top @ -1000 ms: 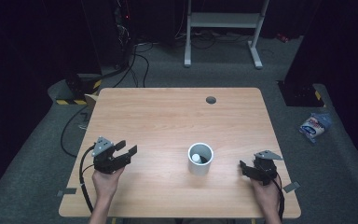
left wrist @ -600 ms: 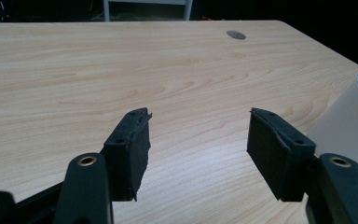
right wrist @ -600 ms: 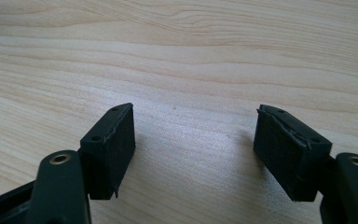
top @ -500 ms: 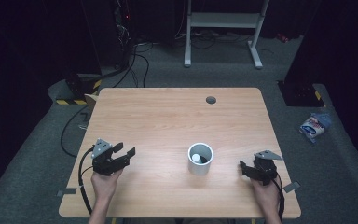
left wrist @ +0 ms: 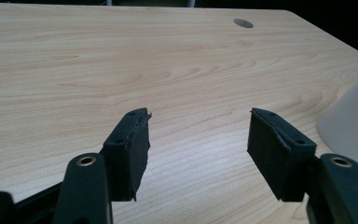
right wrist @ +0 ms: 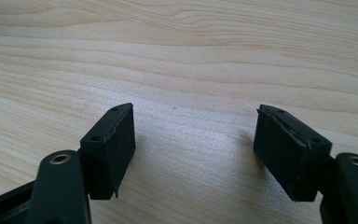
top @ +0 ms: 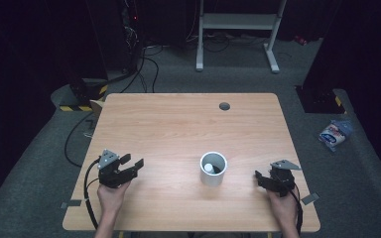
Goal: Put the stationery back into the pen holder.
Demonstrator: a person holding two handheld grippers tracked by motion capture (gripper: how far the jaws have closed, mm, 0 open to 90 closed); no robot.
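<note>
White cup (top: 213,168) between left tool (top: 131,167) and right tool (top: 262,178); both agape, empty.

White cup (left wrist: 354,121) (blurred) cut off at right edge

The round white plastic cup (top: 213,168) has a small white ball (top: 208,168) inside. The light brown wooden table (top: 178,124) has wavy brown lines and one grey dot (top: 224,106). The left black gripper (top: 129,167) and right black gripper (top: 263,179) carry grey plates.
</note>
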